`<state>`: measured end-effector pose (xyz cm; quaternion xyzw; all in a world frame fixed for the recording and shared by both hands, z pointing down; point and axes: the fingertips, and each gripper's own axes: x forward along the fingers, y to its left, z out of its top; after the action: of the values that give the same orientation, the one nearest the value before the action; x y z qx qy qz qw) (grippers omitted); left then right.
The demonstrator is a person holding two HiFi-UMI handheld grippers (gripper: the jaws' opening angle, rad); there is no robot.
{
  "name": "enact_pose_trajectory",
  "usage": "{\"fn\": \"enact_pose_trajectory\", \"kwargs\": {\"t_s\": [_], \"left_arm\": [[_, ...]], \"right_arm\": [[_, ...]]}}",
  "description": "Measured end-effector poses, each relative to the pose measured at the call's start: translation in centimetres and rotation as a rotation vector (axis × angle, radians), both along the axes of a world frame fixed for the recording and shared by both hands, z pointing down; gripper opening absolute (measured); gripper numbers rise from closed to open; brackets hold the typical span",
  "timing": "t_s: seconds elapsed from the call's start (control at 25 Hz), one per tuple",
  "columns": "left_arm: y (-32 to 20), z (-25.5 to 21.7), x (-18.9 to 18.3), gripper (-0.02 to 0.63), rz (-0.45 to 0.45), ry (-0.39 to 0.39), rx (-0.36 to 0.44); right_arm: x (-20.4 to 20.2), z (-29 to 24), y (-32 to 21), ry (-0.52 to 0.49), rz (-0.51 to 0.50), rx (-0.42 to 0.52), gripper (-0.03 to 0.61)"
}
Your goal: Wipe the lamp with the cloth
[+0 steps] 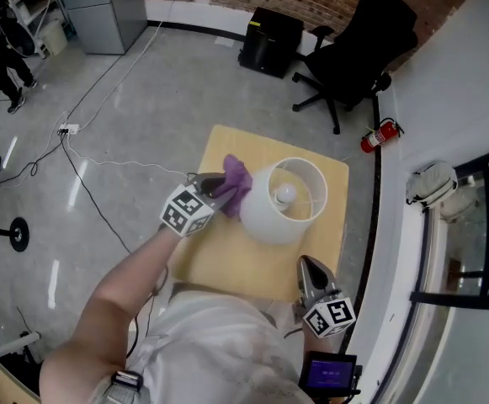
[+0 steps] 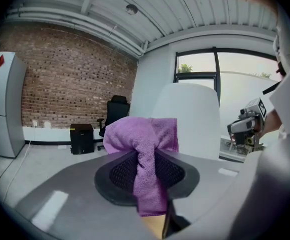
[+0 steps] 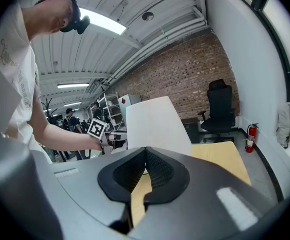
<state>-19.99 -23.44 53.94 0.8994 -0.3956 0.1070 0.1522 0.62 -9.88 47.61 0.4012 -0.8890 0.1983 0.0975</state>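
Beside the lamp [image 1: 282, 202], the left gripper [image 1: 220, 188] clamps the cloth [image 1: 237, 178].

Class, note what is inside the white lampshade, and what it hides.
Inside the lampshade sits a round white bulb. The shade's wall covers the socket and any base beneath it.

Head view: high up, steeply down on table [image 1: 227, 268], lamp [image 1: 282, 204] mid-frame. L gripper view: low, close, faces lamp. R gripper view: table's near edge, farther back. All 3 share lamp.
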Motion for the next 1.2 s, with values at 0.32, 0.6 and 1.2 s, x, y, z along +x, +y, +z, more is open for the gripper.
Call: {"fn": "enact_pose_trajectory", "kwargs": {"t_s": [0.32,0.6,1.2], "left_arm": [[-4.0,-9.2,-1.4,0.095,0.017,0.165,0.094],[-5.4,-14.7,2.5,0.095,0.222,0.143,0.161],[-9.1,-3.8,4.8,0.095,0.355,-0.128,0.019]], "right_arm": [[0.3,-0.4,1.0,0.043,0.012,0.013,0.014],[1.2,-0.5,2.4,0.057,0.061,0.013,0.014],[3.6,0.3,4.1,0.073,0.183,-0.014,0.014]]}}
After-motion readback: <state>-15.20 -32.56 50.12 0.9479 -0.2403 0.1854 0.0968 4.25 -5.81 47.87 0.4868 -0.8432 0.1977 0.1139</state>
